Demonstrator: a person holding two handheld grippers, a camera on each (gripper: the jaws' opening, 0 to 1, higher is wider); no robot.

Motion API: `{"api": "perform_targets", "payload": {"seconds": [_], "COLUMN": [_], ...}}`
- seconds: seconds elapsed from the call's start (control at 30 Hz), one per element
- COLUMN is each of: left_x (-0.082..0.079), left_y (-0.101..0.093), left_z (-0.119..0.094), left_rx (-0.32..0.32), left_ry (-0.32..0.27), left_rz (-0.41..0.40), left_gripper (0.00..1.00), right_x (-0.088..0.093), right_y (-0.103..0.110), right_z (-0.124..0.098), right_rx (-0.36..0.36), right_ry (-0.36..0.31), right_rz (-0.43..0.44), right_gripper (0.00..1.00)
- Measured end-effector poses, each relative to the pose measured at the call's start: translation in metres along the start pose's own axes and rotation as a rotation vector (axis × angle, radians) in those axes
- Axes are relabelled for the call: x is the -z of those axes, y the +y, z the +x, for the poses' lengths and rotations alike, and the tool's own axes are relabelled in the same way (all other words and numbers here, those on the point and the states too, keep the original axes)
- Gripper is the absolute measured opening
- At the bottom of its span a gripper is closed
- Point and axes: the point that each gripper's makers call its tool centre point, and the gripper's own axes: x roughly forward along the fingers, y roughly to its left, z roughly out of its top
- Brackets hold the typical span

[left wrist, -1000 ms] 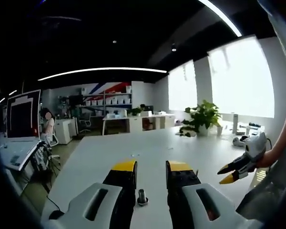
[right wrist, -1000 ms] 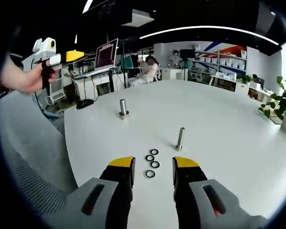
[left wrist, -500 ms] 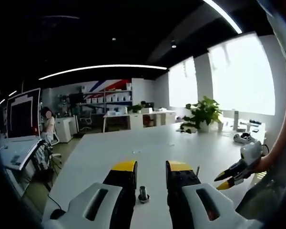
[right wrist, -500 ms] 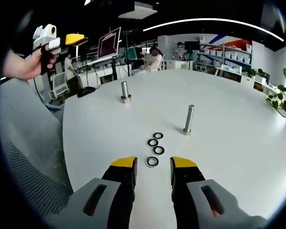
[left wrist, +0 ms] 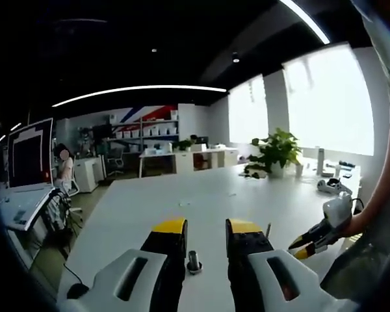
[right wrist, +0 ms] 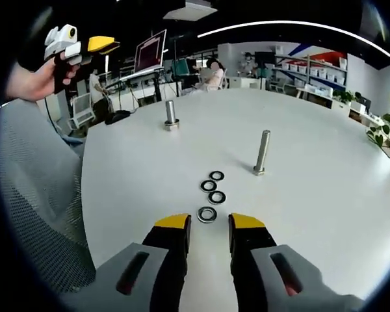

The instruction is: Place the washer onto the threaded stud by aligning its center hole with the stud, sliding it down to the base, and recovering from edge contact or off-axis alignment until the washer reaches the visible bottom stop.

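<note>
White and smooth, the round tabletop (right wrist: 325,195) carries four flat metal washers (right wrist: 210,195), dark rings with shiny rims, lying in a loose cluster just ahead of the right tongs (right wrist: 207,224). Those tongs hang released, their yellow-tipped black jaws parted with nothing between them, the nearest washer (right wrist: 207,214) lying just beyond the tips. Beside the cluster a tall threaded stud (right wrist: 262,152) stands upright on a small base flange, apart from the washers, its shaft bare. A shorter, thicker metal post (right wrist: 171,114) stands farther off near the curved table edge.

Seen from the left gripper view, that short post (left wrist: 193,261) rises between the parted jaws of the left tongs (left wrist: 205,229), which are released and grasp nothing. Bare white surface spreads wide beyond it. The right tongs (left wrist: 299,246) show at the right, held in a hand (left wrist: 351,224).
</note>
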Motion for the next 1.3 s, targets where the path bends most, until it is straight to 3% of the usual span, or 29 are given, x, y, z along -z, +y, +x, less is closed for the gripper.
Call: {"api": "perform_targets", "payload": {"seconds": [0.57,1.3], "left_x": [0.0046,0.0081], "left_y": [-0.0040,-0.0049], "left_z": [0.0013,0.0022], "left_rx": [0.016,0.016], "left_ry": [0.021,0.040], "left_rz": [0.010,0.020], "left_gripper": [0.21,0.20], "right_x": [-0.0051,-0.0054], "right_y": [0.0043,0.0054], "right_z": [0.0068,0.0096], "right_rx": [-0.018,-0.033], "right_ry": [-0.042,-0.025], "right_rz": [-0.045,-0.047], "right_gripper": [0.19,0.13]}}
